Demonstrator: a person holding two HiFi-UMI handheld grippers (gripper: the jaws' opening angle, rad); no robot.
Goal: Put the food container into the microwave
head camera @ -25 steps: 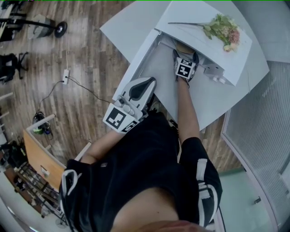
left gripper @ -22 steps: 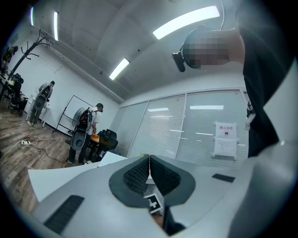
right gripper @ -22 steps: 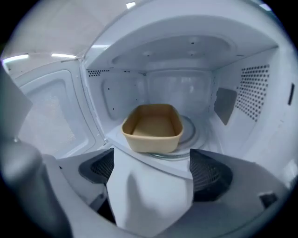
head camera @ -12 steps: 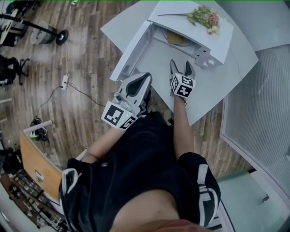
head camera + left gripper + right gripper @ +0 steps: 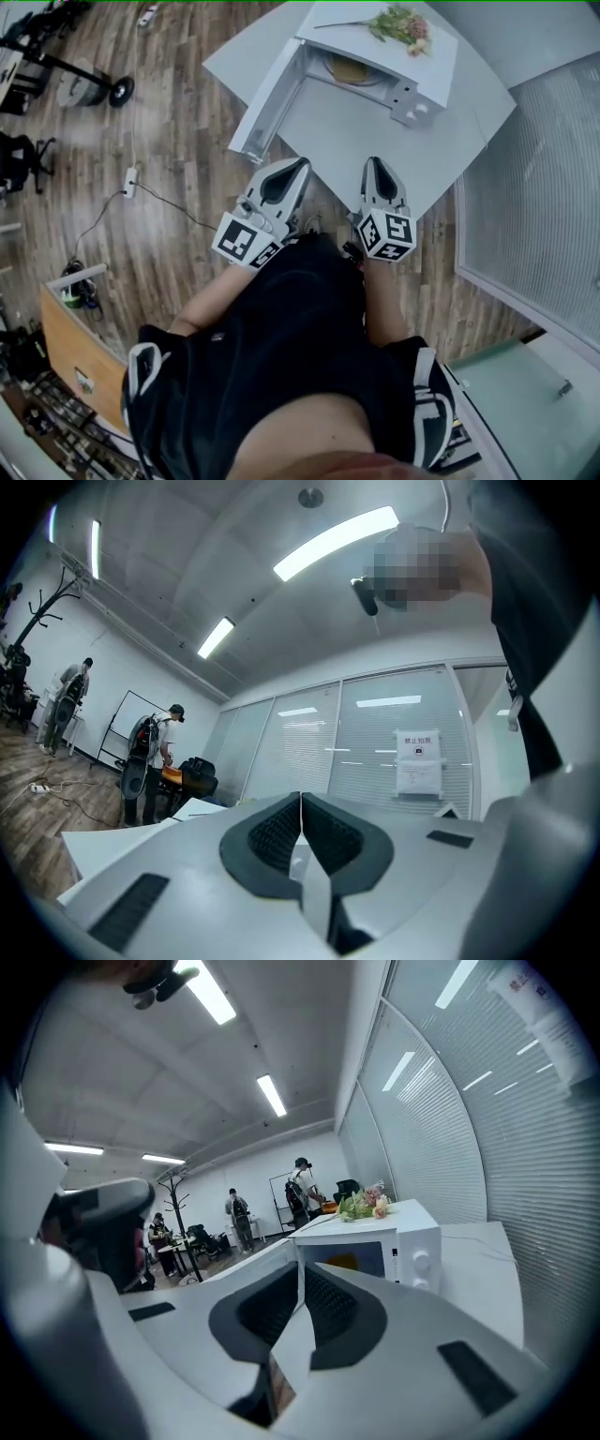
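The white microwave point(image 5: 427, 58) stands at the far end of the white table point(image 5: 375, 141), its door point(image 5: 267, 103) swung open to the left. Inside the cavity lies the tan food container point(image 5: 349, 68), which shows orange in the right gripper view point(image 5: 343, 1262). My left gripper point(image 5: 298, 165) and right gripper point(image 5: 374, 164) hover side by side over the table's near edge, close to my body. Both are shut with nothing between the jaws, as the left gripper view point(image 5: 300, 795) and the right gripper view point(image 5: 299, 1265) also show.
A bunch of flowers point(image 5: 398, 23) lies on top of the microwave. A glass partition with blinds point(image 5: 534, 216) runs along the right. On the wooden floor at the left lie a power strip point(image 5: 128, 175) and its cable. Several people point(image 5: 238, 1215) stand far back in the room.
My right gripper has pulled out of the microwave and back to the table's near edge, leaving the container inside. The left gripper has barely moved.
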